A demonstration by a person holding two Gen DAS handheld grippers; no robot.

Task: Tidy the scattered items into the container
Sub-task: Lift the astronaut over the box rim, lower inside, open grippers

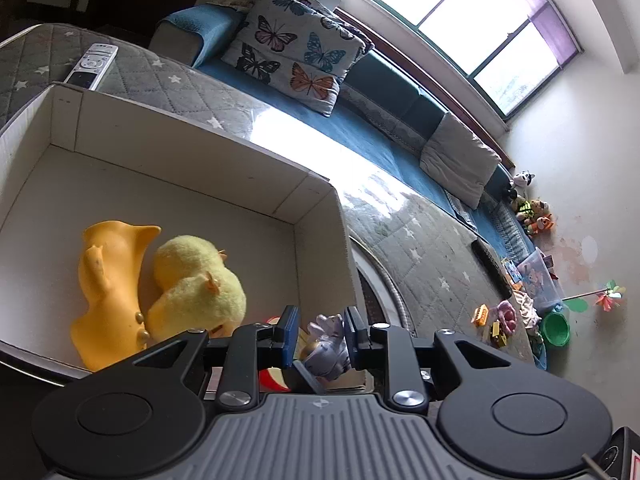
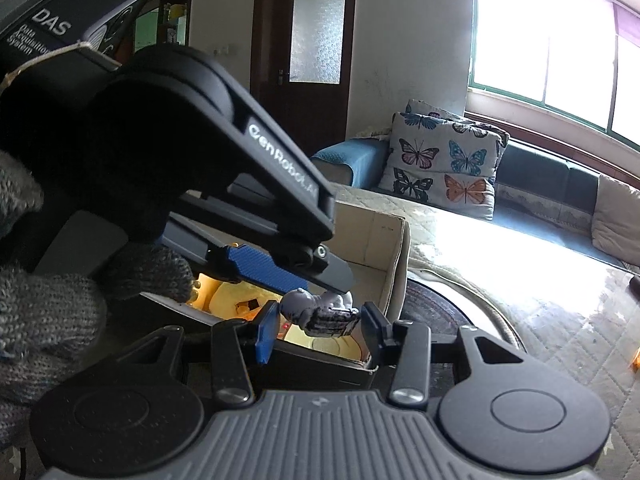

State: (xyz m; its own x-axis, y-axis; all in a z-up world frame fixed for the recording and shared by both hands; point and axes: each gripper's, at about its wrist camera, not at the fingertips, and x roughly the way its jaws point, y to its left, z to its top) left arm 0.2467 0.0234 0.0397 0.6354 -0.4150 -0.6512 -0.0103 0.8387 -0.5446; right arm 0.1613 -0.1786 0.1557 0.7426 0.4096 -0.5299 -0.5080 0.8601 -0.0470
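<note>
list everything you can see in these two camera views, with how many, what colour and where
box: one, white card, open, on the quilted mat
rubber duck: one, orange-yellow, in the box
plush chick: one, pale yellow, in the box against the duck
grey figurine: one, grey-lilac, gripped over the box's near corner
remote: one, silver, mat beyond the box
butterfly cushion: one, white patterned, blue sofa
small toys: several, mixed, far mat
left tool: one, blue pads, shut on the figurine
right tool: one, open, flanking the figurine
gloved hand: one, grey knit
</note>
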